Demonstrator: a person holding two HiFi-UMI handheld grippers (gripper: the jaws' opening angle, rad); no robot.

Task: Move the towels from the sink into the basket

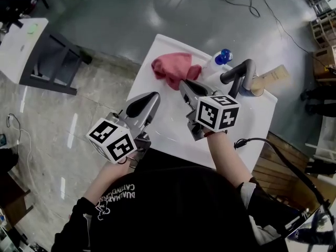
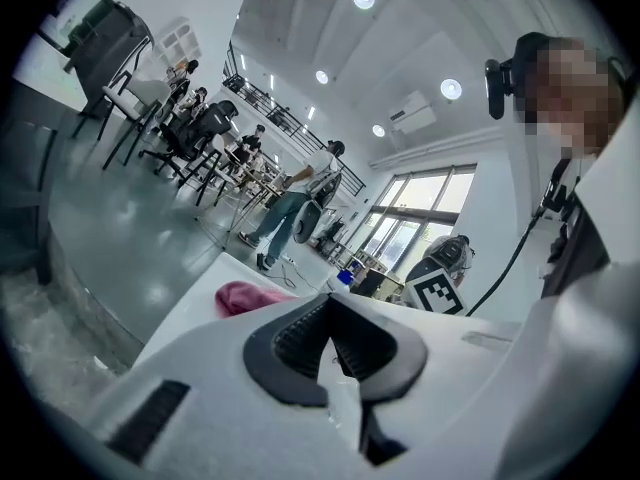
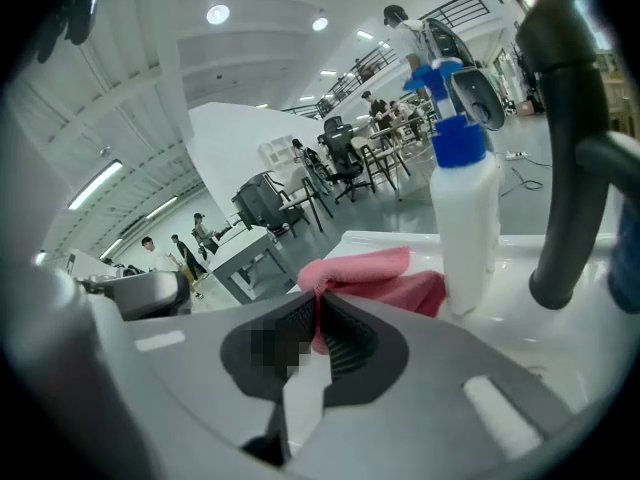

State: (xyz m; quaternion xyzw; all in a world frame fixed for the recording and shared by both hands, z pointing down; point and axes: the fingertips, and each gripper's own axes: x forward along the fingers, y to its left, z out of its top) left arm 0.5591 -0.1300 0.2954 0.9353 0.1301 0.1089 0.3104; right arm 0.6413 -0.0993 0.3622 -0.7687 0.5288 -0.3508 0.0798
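My right gripper's (image 3: 318, 306) jaws pinch the near edge of the crumpled pink cloth towel (image 3: 372, 272) lying ahead; my left gripper (image 1: 152, 96), jaws pressed together, is farther off.

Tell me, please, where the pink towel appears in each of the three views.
Head view: the pink towel lies above centre, at the far left corner of the white sink unit.
Left gripper view: small, left of centre, just above the jaws.
Right gripper view: in the centre, pinched between the jaws of the right gripper.
Shared landmark: the white sink unit under the towel.
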